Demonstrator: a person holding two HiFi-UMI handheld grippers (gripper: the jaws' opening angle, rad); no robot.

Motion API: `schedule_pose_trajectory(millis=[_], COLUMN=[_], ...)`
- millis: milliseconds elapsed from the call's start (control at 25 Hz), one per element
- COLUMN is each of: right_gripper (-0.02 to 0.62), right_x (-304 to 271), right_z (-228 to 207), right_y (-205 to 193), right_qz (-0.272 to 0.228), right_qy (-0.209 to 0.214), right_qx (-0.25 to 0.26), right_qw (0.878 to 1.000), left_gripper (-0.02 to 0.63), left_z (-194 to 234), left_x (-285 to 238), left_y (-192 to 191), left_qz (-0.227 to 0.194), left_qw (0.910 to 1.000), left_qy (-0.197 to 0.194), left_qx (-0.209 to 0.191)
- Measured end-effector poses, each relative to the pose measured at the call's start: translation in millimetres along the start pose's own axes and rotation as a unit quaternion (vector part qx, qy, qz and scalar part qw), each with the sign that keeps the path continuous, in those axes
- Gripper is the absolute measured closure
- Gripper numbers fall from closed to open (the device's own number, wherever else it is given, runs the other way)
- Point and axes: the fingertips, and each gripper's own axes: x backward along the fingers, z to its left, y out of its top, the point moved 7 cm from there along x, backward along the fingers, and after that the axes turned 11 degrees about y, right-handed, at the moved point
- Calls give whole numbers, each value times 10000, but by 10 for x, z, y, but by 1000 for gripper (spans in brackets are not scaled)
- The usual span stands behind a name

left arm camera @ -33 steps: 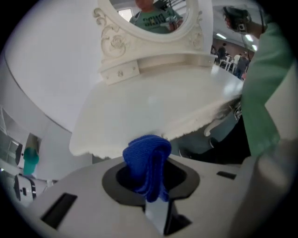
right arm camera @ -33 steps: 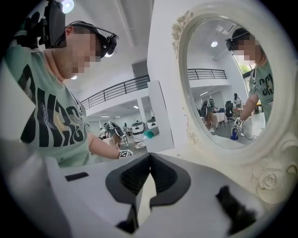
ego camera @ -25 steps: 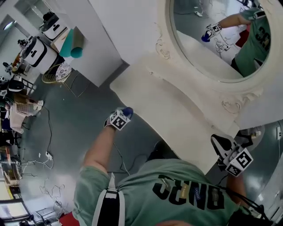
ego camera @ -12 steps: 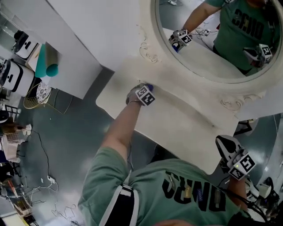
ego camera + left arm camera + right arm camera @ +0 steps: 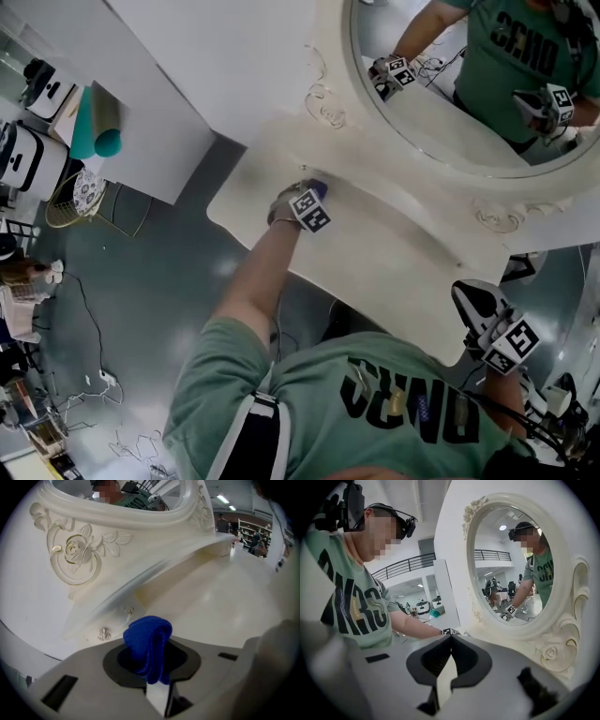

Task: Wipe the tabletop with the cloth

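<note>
left gripper (image 5: 154, 686) clamps blue cloth (image 5: 149, 646) over tabletop (image 5: 375, 253).

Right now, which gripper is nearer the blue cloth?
Left. The left gripper is shut on the blue cloth at the tabletop's back; the right gripper is shut, empty, off its near right corner.

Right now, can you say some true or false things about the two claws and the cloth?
1. The left claw is shut on a blue cloth. True.
2. The right claw holds a sponge. False: it is shut with nothing in it.
3. The left claw is over the tabletop, close to the mirror. True.
4. The right claw is at the middle of the tabletop. False: it is by the table's right end.
</note>
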Motion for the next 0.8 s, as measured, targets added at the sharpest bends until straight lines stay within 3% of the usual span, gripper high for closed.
schedule_pose_trajectory(millis=[200,360,440,560,600,680,800], right_gripper=[583,583,583,583,583,583,583], right_x=[162,579,911,1475,1662,1981,2251], right_z=[119,326,469,684,743,825,910], right_y=[-85,-215,-309,-487,-536,-603,-670], right_qz=[-111,-260,-346,-455,-478,-544,-663], right_qy=[231,426,465,445,431,381,267], right_qx=[162,361,455,523,541,565,491], right_qw=[9995,9981,9973,9966,9965,9962,9962], left_gripper=[512,512,511,509,509,509,509], left_z=[-325,-729,-1110,-2003,-2225,-2368,-2077], left_x=[590,1279,1626,2117,2269,2449,2414], left_y=[-674,-1368,-1785,-2419,-2483,-2320,-1651], left_qz=[268,765,1419,2375,2435,2211,1470], left_qw=[9996,9964,9886,9681,9655,9689,9813], left_qy=[-42,44,-148,-643,-681,-521,-74], left_qx=[-123,356,484,482,620,980,1240])
